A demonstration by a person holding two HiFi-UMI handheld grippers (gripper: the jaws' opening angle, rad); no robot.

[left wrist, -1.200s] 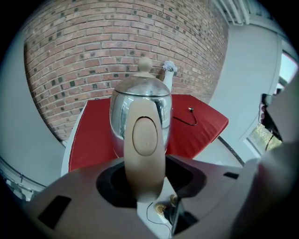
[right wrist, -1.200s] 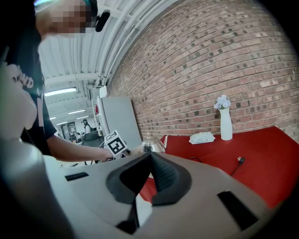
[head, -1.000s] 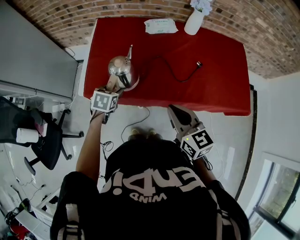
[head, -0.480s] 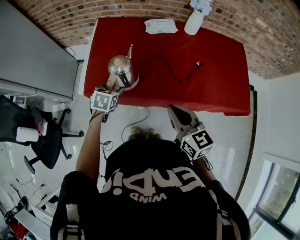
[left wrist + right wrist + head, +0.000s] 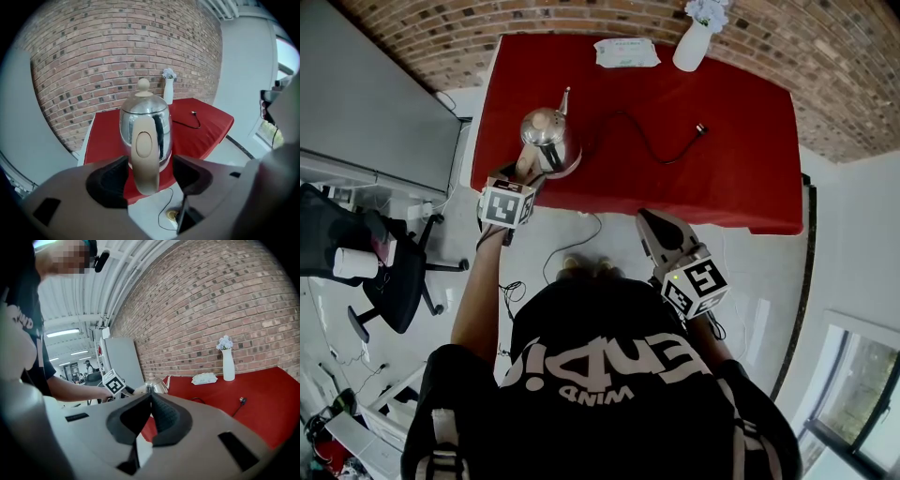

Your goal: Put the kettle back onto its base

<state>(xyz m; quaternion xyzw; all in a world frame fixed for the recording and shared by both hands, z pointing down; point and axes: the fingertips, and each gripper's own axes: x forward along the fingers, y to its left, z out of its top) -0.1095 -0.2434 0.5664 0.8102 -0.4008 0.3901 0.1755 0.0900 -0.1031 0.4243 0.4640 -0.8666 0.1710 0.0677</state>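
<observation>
The steel kettle (image 5: 546, 131) with a beige lid knob stands upright on its round base (image 5: 573, 166) near the front left edge of the red table (image 5: 722, 169). My left gripper (image 5: 525, 174) reaches it from the front. In the left gripper view the kettle (image 5: 144, 117) fills the middle and its beige handle (image 5: 143, 150) stands between the jaws of my left gripper (image 5: 149, 165). Those jaws are opening, with narrow gaps beside the handle. My right gripper (image 5: 645, 221) hangs off the table's front edge, shut on nothing (image 5: 150, 397); the kettle (image 5: 154, 386) shows beyond it.
A black power cord (image 5: 647, 141) with its plug (image 5: 700, 128) lies across the table's middle. A white vase (image 5: 692, 42) and a pack of wipes (image 5: 625, 52) stand at the far edge by the brick wall. An office chair (image 5: 375, 272) is on the floor at left.
The head view has shifted a little. The kettle and both grippers keep their places on and by the table.
</observation>
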